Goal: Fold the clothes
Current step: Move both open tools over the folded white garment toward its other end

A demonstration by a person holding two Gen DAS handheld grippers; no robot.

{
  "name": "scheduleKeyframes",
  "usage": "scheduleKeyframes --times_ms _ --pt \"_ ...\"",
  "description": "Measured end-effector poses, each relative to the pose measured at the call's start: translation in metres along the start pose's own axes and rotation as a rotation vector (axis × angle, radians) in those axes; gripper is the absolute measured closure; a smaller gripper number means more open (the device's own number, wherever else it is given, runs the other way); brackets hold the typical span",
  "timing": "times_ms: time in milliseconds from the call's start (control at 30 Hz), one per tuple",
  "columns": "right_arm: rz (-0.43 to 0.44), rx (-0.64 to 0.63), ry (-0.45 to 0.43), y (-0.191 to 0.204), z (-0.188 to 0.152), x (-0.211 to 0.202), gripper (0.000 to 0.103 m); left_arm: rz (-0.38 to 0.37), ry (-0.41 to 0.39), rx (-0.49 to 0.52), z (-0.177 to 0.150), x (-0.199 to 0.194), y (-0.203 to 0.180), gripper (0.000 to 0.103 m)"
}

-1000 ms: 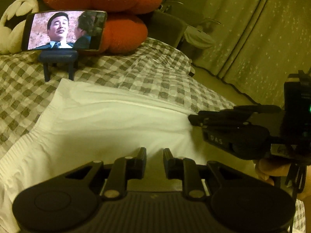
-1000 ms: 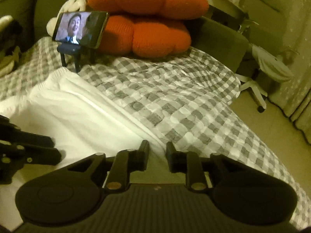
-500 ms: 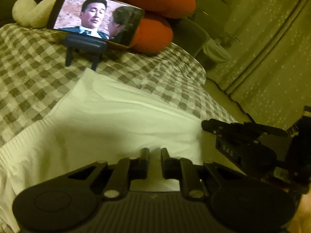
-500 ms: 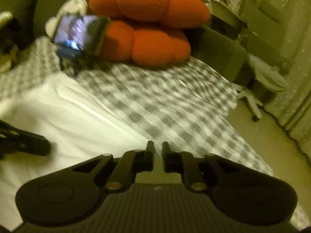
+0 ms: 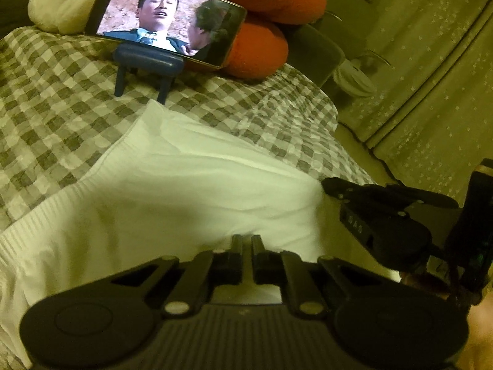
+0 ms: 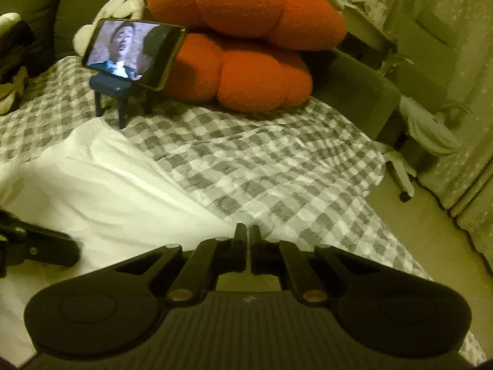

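A white garment [image 5: 185,191] with a ribbed hem lies spread on the checked bed cover [image 5: 55,108]. My left gripper [image 5: 246,240] sits low on its near part; its jaws are closing to a thin gap with white cloth caught in it. In that view my right gripper [image 5: 329,185] shows from the side at the garment's right edge, a hand behind it. In the right wrist view my right gripper [image 6: 247,234] is shut at that edge of the garment [image 6: 107,191], where it meets the cover. The left gripper [image 6: 71,246] pokes in from the left.
A phone [image 5: 166,18] playing a video leans on a small blue stand at the head of the bed. Orange cushions [image 6: 246,46] and pale plush toys lie behind it. A chair [image 6: 416,129], bare floor and curtains [image 5: 431,92] are off the bed's right side.
Both pairs of jaws have narrowed from a clear gap to almost touching. The left gripper has shifted and rolled, so the phone now looks nearer and tilted.
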State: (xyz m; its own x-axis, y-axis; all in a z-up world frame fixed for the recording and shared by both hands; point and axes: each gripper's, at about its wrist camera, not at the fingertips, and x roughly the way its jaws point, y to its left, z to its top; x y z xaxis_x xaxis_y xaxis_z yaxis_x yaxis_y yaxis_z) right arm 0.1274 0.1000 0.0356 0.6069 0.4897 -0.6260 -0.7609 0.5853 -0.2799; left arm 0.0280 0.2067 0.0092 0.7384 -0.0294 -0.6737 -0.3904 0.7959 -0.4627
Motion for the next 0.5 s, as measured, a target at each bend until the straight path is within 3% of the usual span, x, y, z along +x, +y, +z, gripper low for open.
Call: scheduleKeyframes --times_ms 100,200,267,367,500 --pt "0.011 0.036 0.024 -0.006 -0.004 0.004 0.101 -0.003 0.002 -0.024 0.002 0.0 0.004 0.096" --pt "0.015 0.049 0.019 -0.009 -0.005 0.003 0.101 -0.045 0.008 -0.146 0.008 -0.001 0.022 0.096" --pt "0.006 0.057 0.01 -0.01 -0.004 0.002 0.101 -0.03 -0.014 -0.171 0.01 -0.005 0.028 0.096" --pt "0.06 0.069 -0.022 -0.008 -0.002 -0.002 0.1 0.019 -0.055 -0.165 0.015 -0.01 0.031 0.096" --pt "0.166 0.046 -0.027 0.008 0.005 -0.003 0.097 0.053 -0.072 -0.237 0.02 -0.011 0.045 0.096"
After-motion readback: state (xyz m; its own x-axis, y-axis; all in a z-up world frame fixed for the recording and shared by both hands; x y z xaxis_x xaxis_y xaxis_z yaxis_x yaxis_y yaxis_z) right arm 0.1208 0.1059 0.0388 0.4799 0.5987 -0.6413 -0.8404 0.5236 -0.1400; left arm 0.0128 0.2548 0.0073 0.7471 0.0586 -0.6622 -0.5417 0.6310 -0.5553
